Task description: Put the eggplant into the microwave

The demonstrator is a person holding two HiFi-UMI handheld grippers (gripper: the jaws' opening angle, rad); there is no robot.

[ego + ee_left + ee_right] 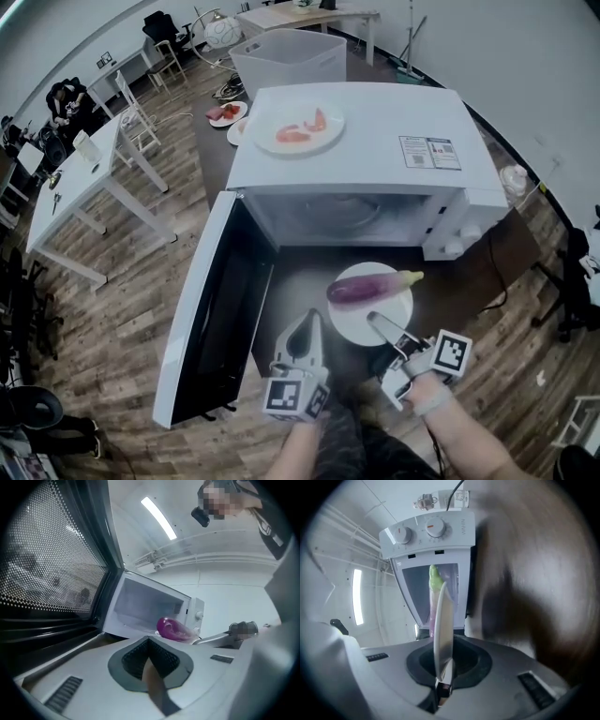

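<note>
- We seem to be in an open office or lab workroom.
- We see white desks (80,183), office chairs (141,117) and a seated person (67,101) on a wood floor (122,309).
- The microwave (366,141) stands on a dark table (295,286).

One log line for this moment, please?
microwave door open | eggplant on plate, outside | right gripper shut on plate rim | left gripper shut, empty

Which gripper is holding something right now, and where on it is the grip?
The right gripper is shut on the near rim of the round white plate carrying the purple eggplant. The left gripper holds nothing.
</note>
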